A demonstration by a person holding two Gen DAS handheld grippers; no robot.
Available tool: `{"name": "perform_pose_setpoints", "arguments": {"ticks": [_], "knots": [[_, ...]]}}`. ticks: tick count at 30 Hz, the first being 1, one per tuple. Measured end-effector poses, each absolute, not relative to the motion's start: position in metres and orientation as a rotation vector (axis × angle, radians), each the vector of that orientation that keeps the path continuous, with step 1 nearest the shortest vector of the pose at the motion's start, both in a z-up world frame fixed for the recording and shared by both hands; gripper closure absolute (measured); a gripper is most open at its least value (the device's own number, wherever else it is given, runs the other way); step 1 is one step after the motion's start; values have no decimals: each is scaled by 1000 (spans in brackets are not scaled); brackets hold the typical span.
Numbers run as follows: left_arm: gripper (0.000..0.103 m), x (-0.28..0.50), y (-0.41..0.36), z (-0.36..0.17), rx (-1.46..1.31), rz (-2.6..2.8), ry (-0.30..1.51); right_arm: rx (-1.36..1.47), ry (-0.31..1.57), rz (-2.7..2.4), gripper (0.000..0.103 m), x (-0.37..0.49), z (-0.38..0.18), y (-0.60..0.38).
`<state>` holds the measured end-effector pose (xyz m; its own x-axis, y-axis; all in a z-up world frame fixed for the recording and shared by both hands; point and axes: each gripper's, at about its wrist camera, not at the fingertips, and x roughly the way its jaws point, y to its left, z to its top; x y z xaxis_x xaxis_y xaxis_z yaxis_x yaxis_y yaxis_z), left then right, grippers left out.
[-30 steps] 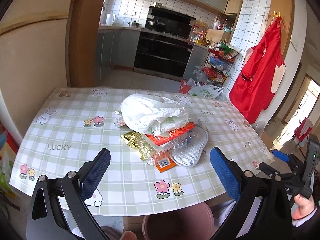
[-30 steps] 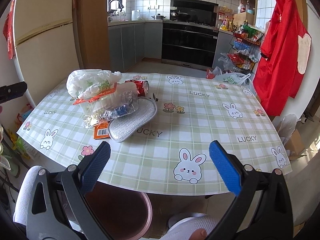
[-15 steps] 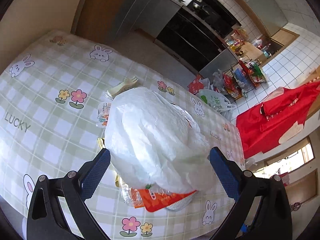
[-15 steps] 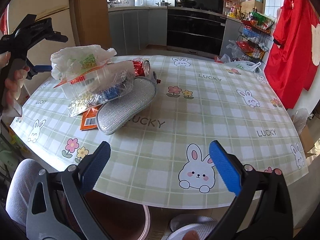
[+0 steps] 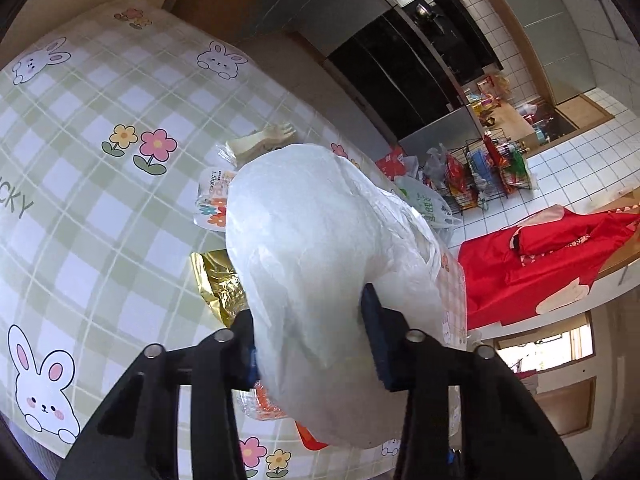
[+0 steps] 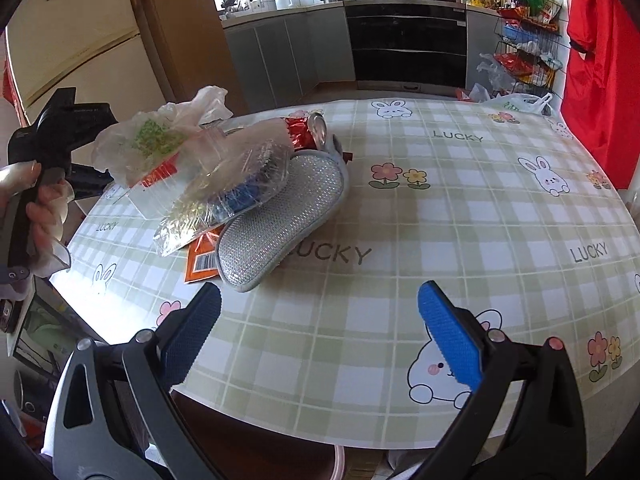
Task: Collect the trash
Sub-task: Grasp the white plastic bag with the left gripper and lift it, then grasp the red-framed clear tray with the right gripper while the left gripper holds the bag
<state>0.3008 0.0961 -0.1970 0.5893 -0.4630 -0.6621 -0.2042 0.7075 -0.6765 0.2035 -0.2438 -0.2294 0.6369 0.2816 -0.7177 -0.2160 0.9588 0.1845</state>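
A pile of trash lies on the green checked table. On top is a crumpled white plastic bag, also in the right wrist view. My left gripper is shut on this bag from above. Under it lie a gold wrapper, a clear plastic bag, an orange wrapper, a red can and a silver mesh pad. My right gripper is open and empty over the table's near edge, right of the pile.
A brownish bin stands below the table's near edge. A fridge stands at the left, kitchen cabinets behind, a wire rack and a red apron at the right.
My left gripper came down over the pile and closed on the white bag. My right gripper moved forward a little over the table edge and stayed open.
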Motion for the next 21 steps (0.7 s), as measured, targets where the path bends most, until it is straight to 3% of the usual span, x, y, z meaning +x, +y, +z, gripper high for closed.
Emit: {"name": "perform_pose_setpoints", "arguments": {"ticks": [3, 6, 15, 21], "knots": [[84, 290, 105, -185, -799, -208, 893, 85, 804, 336, 6, 207, -223, -233], [90, 278, 108, -166, -766, -243, 826, 95, 795, 391, 6, 213, -215, -222], [90, 227, 132, -113, -663, -218, 607, 130, 739, 541, 6, 247, -191, -169], [90, 177, 172, -122, -681, -141, 546, 117, 732, 531, 6, 270, -194, -135]]}}
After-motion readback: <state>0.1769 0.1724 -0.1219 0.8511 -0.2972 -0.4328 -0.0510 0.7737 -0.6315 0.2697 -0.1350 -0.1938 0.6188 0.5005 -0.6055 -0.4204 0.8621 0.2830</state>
